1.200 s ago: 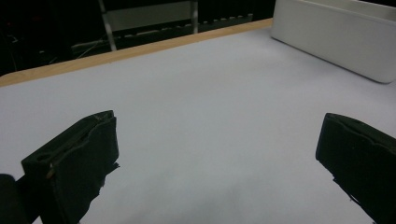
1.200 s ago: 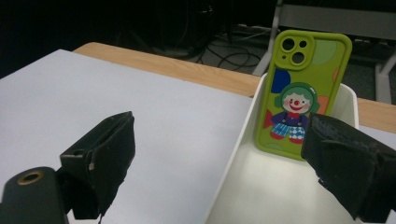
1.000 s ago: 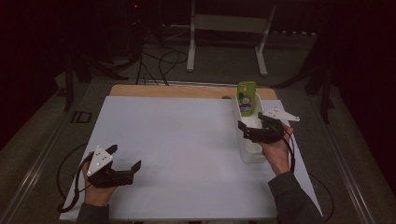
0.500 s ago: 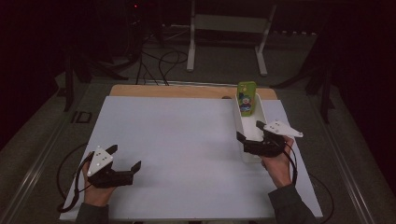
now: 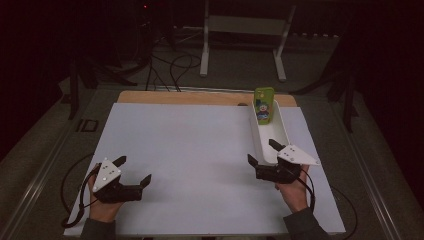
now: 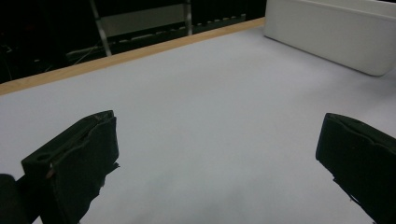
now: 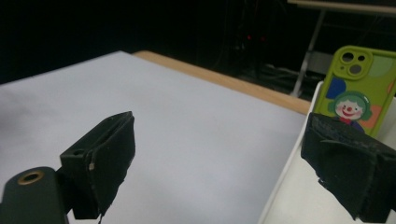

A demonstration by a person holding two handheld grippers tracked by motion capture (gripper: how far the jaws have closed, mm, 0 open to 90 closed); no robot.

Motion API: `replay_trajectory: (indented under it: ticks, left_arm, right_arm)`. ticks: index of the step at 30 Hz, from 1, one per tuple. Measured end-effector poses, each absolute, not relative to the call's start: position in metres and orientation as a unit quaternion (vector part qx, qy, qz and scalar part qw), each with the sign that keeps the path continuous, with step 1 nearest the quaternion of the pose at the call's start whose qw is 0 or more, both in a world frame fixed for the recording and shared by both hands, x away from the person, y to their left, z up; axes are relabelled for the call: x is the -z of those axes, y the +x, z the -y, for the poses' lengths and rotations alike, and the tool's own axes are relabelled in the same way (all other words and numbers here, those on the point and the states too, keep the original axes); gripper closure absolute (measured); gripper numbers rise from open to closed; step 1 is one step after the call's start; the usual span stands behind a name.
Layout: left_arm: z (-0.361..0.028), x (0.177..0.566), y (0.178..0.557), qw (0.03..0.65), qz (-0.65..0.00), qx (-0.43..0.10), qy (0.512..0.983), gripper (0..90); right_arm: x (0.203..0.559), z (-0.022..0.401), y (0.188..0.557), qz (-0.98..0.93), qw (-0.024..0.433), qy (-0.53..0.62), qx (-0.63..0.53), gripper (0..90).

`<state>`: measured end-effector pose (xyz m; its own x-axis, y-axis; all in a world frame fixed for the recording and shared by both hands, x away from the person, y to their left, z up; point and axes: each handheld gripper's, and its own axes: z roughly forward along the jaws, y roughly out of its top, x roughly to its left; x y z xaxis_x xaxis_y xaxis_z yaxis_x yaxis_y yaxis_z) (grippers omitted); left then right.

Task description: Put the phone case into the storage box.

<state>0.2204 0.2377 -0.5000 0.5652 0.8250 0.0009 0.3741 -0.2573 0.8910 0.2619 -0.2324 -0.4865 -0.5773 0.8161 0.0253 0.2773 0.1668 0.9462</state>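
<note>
A green phone case [image 5: 264, 104] with a clown picture stands upright at the far end of a long white tray [image 5: 255, 135] on the right of the table. In the right gripper view the phone case [image 7: 357, 91] rises behind the right jaw. My right gripper [image 5: 262, 152] is open at the tray's near end, one jaw over the tray and one over the table, holding nothing. My left gripper [image 5: 133, 170] is open above the white sheet near the front left corner, empty. The left gripper view shows the tray [image 6: 336, 37] far off at the upper right.
A white sheet [image 5: 190, 150] covers most of a wooden table whose far edge [image 5: 190, 97] shows as a tan strip. Beyond it the dark floor holds cables and a metal stand [image 5: 240, 30].
My right gripper has drawn back toward the table's near side along the tray, away from the phone case. The left gripper has stayed where it was.
</note>
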Motion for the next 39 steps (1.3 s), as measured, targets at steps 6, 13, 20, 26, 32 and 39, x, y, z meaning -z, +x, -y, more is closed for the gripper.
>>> replay_trajectory:
  ticks: [6, 13, 20, 26, 32, 39]
  left_arm:
    - [-0.237, 0.500, 0.220, 0.463, -0.393, -0.242, 0.757, 0.0]
    - [-0.237, 0.500, 0.218, 0.465, -0.390, -0.241, 0.757, 0.0]
    - [-0.237, 0.501, 0.216, 0.468, -0.385, -0.240, 0.759, 0.0]
    - [-0.238, 0.502, 0.215, 0.468, -0.385, -0.237, 0.759, 0.0]
    - [-0.242, 0.503, 0.212, 0.471, -0.385, -0.237, 0.757, 0.0]
    - [-0.246, 0.505, 0.209, 0.473, -0.384, -0.239, 0.756, 0.0]
  right_arm:
    - [0.497, 0.237, 0.250, -0.715, 0.254, 0.386, -0.524, 9.7]
    - [0.506, 0.245, 0.241, -0.712, 0.252, 0.394, -0.523, 9.6]
    - [0.515, 0.248, 0.230, -0.715, 0.253, 0.387, -0.524, 9.6]
    - [0.519, 0.252, 0.222, -0.714, 0.251, 0.385, -0.529, 9.6]
    - [0.524, 0.255, 0.216, -0.711, 0.247, 0.384, -0.535, 9.6]
    - [0.526, 0.257, 0.214, -0.710, 0.247, 0.378, -0.541, 9.6]
